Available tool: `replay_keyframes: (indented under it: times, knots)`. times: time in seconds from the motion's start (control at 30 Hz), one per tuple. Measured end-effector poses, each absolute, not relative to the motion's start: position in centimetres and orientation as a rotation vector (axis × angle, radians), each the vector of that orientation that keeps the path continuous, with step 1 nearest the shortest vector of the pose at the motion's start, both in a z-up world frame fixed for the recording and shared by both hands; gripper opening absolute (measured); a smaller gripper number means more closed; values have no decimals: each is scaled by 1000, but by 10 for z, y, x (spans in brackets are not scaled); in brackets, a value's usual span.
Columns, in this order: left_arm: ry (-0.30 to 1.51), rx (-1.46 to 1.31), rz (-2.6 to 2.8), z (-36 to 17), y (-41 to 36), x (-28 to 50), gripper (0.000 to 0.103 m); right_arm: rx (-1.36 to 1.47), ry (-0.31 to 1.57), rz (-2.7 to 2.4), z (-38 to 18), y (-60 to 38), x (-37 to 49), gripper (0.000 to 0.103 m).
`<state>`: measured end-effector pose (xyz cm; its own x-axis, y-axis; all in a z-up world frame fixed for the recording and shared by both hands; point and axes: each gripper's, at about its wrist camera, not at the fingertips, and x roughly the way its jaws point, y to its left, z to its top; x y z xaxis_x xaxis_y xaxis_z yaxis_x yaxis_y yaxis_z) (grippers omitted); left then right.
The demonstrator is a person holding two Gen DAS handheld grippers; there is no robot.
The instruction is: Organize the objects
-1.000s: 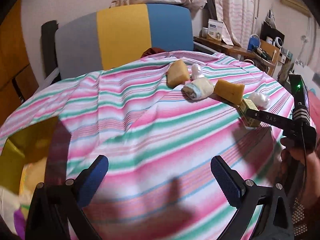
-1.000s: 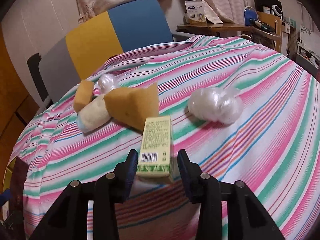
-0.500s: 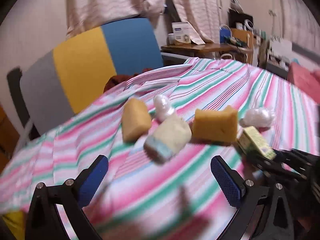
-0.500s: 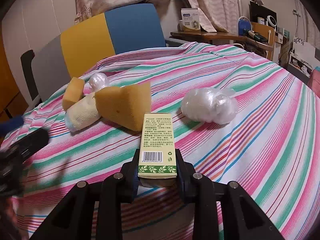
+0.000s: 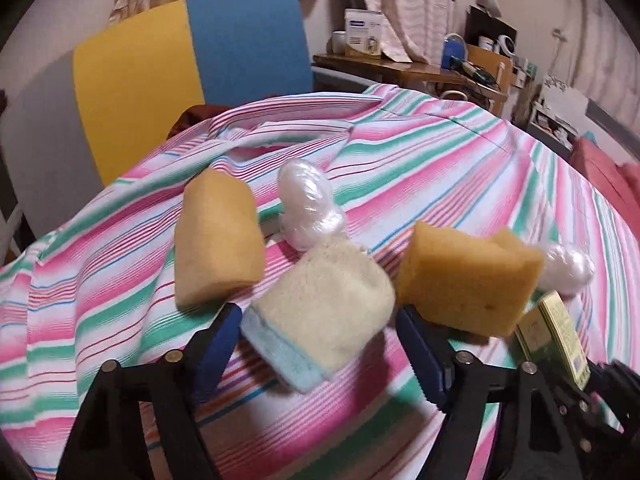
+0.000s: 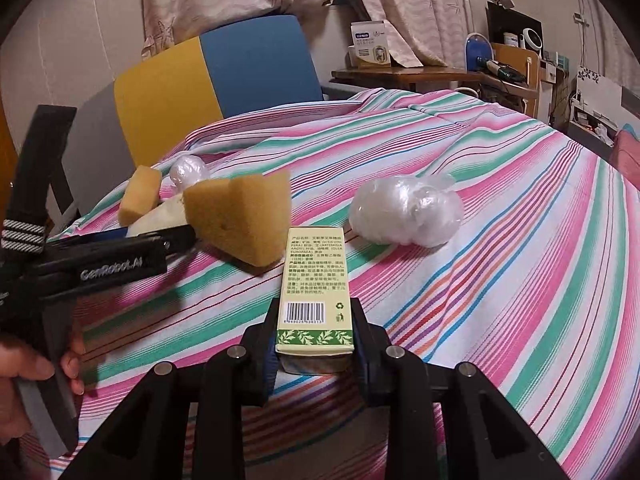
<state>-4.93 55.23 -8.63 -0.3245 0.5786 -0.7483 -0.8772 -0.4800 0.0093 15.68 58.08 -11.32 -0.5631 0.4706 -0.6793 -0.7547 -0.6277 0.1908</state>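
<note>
Striped pink/green/white cloth (image 6: 500, 240) covers the table; chair w/ grey, yellow & blue back (image 6: 248, 64) behind it, cluttered wooden desk (image 6: 420, 74) further back by curtains.

R gripper (image 6: 314, 344): fingers clamped on the near end of a green/cream box (image 6: 314, 284), barcode face up, box pointing away along the fingers, far end over the cloth. Wedge sponge (image 6: 240, 216) just left of the box's far end, crumpled plastic bag (image 6: 404, 212) near, to the right.

L gripper (image 5: 320, 344): fingers apart, one on each side of the cream cloth roll w/ light-blue edge (image 5: 320, 320), roll lying between the tips; contact w/ pads — can't tell. Rounded sponge (image 5: 218, 236) just left of roll, small plastic wad (image 5: 308, 208) behind it, touching. Wedge sponge (image 5: 468, 276) to the right, near the R-side finger.
</note>
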Motion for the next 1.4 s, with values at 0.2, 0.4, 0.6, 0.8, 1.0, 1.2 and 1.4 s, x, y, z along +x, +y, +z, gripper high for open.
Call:
replay_keyframes:
  times: [0.2,0.4,0.6,0.8,1.0,1.2,1.4]
  knots:
    - [502,-852,1937,-89,547,-46,67,-761,620,2197,-114,581,158,30]
    - [480,-791,1993,-83,521,-34,67,-755,622,2193,-114,582,159,30]
    - [427,-738,2066,-75,481,-17,67,-752,622,2192,-114,583,160,30]
    - [381,-765,2086,-77,442,-5,67,-751,605,2186,-113,581,159,30]
    - [317,-811,2142,-81,397,-2,67,-726,569,2199,-109,576,160,30]
    - [202,-880,2180,-86,354,-3,67,-724,511,2243,-104,568,156,30]
    - [110,-938,2200,-93,326,-1,67,-754,395,2307,-98,551,143,30]
